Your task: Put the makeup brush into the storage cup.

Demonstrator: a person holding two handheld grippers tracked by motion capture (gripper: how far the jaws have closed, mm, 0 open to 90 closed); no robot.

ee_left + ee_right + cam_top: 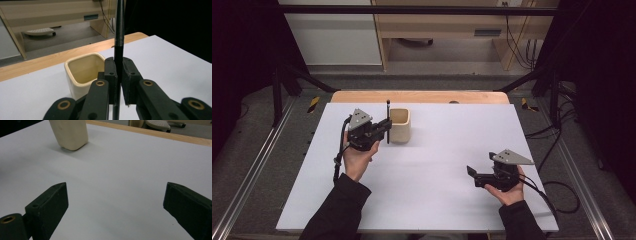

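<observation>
The left gripper [382, 126] has its fingers [110, 72] clamped on a slim black pen [388, 120], holding it upright just beside the cream square cup [400, 125] that stands on the far left part of the white desk [437, 165]. In the left gripper view the pen [118, 37] rises straight up between the two pads, with the cup [83, 72] sitting a little to one side and beyond, its mouth open and, as far as I can see, nothing inside. The pen is near the cup's rim but not over the opening yet; its lower end is hidden behind the fingers, so I cannot tell how high it hangs above the desk.

The right gripper [473, 175] rests low at the near right, well apart from all this, its fingers [47, 205] spread wide with only bare desk between them; the cup [70, 133] shows far off in its view.

To me this looks like the carrying step of dropping the pen into the cup. The next move would call for lifting the pen clear of the rim, shifting it sideways until it is above the opening, lowering it in, then easing the fingers apart. Keeping it vertical matters, or the tip may catch the wall and tip the cup.
</observation>
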